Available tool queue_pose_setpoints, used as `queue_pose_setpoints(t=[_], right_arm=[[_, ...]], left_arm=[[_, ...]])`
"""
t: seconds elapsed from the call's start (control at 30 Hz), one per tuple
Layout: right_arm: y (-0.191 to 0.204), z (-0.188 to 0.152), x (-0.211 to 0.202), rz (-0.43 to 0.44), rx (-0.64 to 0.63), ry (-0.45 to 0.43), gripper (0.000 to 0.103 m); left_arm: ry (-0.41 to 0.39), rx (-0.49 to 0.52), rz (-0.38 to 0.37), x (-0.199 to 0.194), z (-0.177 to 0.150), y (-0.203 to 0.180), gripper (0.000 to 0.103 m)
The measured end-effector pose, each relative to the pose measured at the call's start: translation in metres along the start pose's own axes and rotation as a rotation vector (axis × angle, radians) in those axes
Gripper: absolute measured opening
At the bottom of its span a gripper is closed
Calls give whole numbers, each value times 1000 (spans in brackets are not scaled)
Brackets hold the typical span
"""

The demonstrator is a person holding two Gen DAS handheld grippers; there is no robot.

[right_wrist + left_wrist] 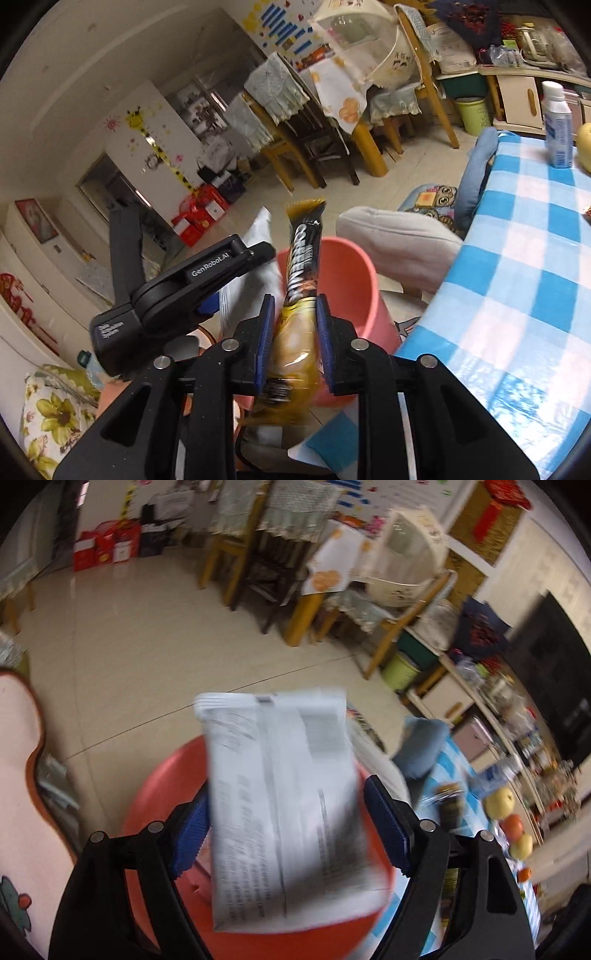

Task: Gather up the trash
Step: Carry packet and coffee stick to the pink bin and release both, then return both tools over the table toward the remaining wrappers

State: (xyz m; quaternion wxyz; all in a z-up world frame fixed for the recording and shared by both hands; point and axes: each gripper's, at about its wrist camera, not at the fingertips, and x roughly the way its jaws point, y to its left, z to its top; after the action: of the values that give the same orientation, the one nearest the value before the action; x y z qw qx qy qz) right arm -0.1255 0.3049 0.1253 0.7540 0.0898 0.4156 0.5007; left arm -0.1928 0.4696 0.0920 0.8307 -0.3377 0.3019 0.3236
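Observation:
In the left wrist view my left gripper (pixel 288 794) is shut on a white printed packet (pixel 280 805), whose edges sit against both blue pads. The packet hangs over a pink-red plastic bin (pixel 155 797). In the right wrist view a brown and gold snack wrapper (pixel 299 280) stands upright between the pads of my right gripper (pixel 294 301). That wrapper looks loose and smeared, with the jaws slightly apart around it, above the same bin (pixel 351 273). The left gripper's black housing (pixel 184 291) and the white packet (pixel 258 254) show just left of the bin.
A table with a blue and white checked cloth (pixel 517 295) stands right of the bin, bearing a white bottle (pixel 556 125) and fruit (pixel 500 803). A person's grey-trousered knee (pixel 399 240) is beside the bin. Wooden chairs (pixel 236 554) stand across the tiled floor. A floral cushion (pixel 55 406) lies at the lower left.

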Motion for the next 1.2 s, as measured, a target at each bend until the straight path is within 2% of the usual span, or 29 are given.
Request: queue_pose_setpoints(t=[0.03,0.13,0.27,0.5,0.63,0.87,1.03,1.2], right_arm=[[0,0,1,4,11,-5,49],[-4,-4,-8,-29,12,-38,69],[-5,-13,-26,-140,-40,-87,81],[-19,-37,-49,-279,-111,-87,82],[-29,-47,-63,-333,-144,-88,89],[-47,-55,-87,-375,-137,-106,90],[-62,-61,-102,-412,-124,-112,91],[-75,-66,-116,-447,-126,-115,92]], left_arm=[[-2,-9,10,1,1,3,83],[-26,-30,37,-1,6,13,85],[-85,-25,22,-8,8,13,88],[-111,67,-29,-12,0,-11,91],[-128,115,-74,-14,-7,-31,91],[-175,213,-136,-21,-21,-65,91],[-239,266,-187,-30,-32,-86,91],[-295,354,-158,-34,-45,-109,91]])
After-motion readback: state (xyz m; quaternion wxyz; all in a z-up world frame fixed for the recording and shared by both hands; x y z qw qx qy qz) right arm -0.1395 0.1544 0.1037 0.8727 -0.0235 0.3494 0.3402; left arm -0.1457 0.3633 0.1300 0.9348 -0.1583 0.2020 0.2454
